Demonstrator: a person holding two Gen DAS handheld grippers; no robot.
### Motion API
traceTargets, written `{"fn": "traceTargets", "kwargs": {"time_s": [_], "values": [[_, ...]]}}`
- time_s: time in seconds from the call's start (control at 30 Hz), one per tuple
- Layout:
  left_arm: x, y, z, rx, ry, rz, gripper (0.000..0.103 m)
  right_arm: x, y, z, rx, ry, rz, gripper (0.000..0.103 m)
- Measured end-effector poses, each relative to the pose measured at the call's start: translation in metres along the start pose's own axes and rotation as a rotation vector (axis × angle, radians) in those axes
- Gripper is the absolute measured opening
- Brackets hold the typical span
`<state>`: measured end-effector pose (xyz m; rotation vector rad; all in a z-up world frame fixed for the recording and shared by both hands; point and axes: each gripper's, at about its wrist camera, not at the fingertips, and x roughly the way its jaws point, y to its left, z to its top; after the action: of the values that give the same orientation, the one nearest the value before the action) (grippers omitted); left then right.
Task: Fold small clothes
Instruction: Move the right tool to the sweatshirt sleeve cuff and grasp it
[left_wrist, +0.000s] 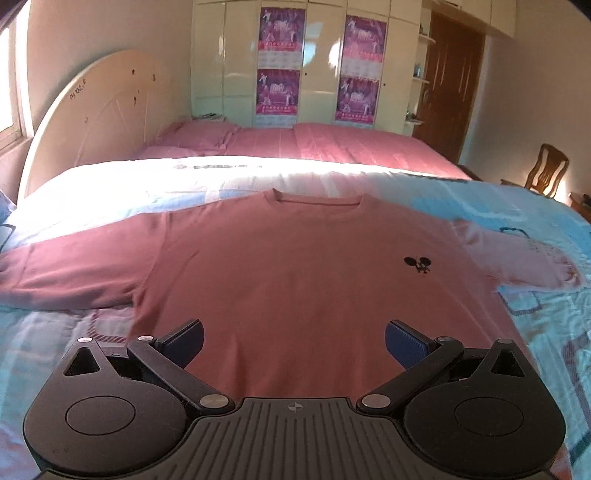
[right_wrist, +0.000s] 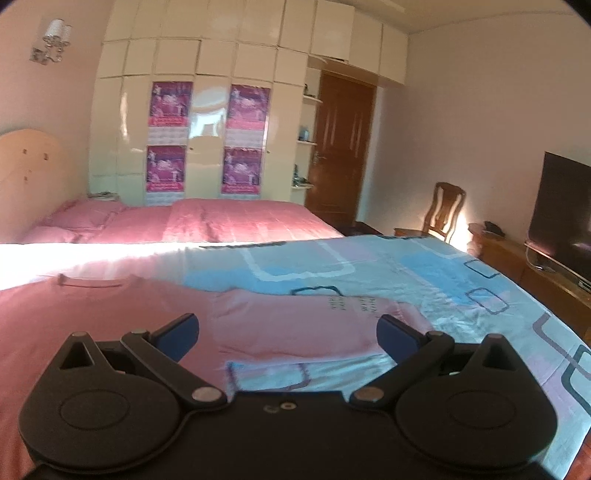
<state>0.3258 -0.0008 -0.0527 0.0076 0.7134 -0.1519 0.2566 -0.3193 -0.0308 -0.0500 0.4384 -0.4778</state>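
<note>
A pink T-shirt (left_wrist: 288, 266) lies flat and face up on the blue patterned bed cover (left_wrist: 517, 221), collar away from me, both sleeves spread out. A small black logo (left_wrist: 417, 264) is on its chest at the right. My left gripper (left_wrist: 293, 343) is open and empty, just above the shirt's lower hem. In the right wrist view the shirt's body (right_wrist: 74, 325) and its right sleeve (right_wrist: 303, 325) show. My right gripper (right_wrist: 288, 339) is open and empty, hovering over that sleeve near the armpit.
A second bed with a pink cover (left_wrist: 332, 147) lies beyond. A cream wardrobe with posters (right_wrist: 207, 140) stands at the back wall. A wooden chair (right_wrist: 443, 210), a low cabinet (right_wrist: 517, 258) and a TV (right_wrist: 561, 210) stand at the right.
</note>
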Motion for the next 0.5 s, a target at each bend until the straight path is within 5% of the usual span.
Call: {"fn": "traceTargets", "kwargs": {"time_s": [0.07,0.33,0.5], "values": [[0.013,-0.011,0.001,0.015,0.000,-0.020,0.102,0.018,-0.012,-0.003,0.014,0.015,-0.011,0.088],[0.047,-0.064,0.018,0.022,-0.078,0.124,0.102,0.114,-0.091,-0.017,0.149,0.117,-0.084,0.048],[0.078,-0.102,0.030,0.007,-0.052,0.130,0.102,0.173,-0.136,-0.031,0.216,0.176,-0.104,0.046]]}}
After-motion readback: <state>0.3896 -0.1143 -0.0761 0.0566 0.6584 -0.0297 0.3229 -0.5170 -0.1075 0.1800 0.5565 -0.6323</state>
